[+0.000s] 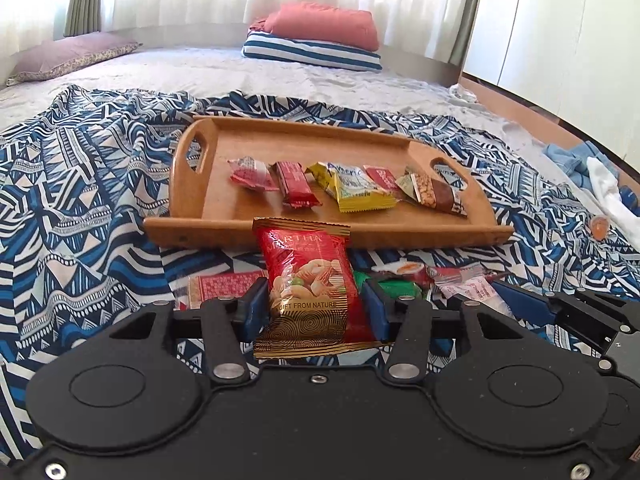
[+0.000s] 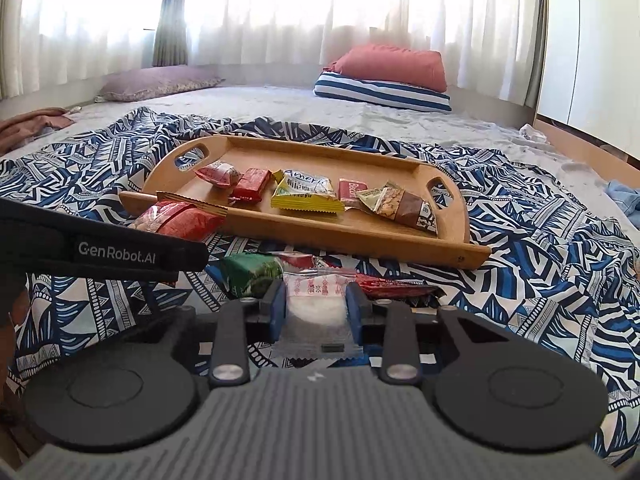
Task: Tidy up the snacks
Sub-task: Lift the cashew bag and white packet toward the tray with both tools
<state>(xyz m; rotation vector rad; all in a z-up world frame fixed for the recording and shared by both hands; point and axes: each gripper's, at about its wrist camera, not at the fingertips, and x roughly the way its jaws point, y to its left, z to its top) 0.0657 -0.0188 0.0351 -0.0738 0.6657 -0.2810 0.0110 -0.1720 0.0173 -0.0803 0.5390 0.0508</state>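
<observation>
My left gripper (image 1: 316, 300) is shut on a red nut packet (image 1: 308, 276), its blue pads pressing both sides. The packet stands just in front of the wooden tray (image 1: 192, 200). My right gripper (image 2: 316, 304) is shut on a clear packet with a white snack and red print (image 2: 316, 300). The tray (image 2: 360, 236) holds several wrapped snacks in a row, among them a yellow packet (image 2: 304, 196) and a nut bar (image 2: 404, 204). A green packet (image 2: 252, 274) and a dark red bar (image 2: 396, 282) lie on the patterned cloth beside the right gripper.
The blue and white patterned cloth (image 1: 80, 200) covers the bed under the tray. Pillows (image 1: 316, 36) lie at the far end by the curtains. Blue clothing and a white item (image 1: 600, 176) sit at the right edge. The left gripper's body (image 2: 100, 248) crosses the right wrist view.
</observation>
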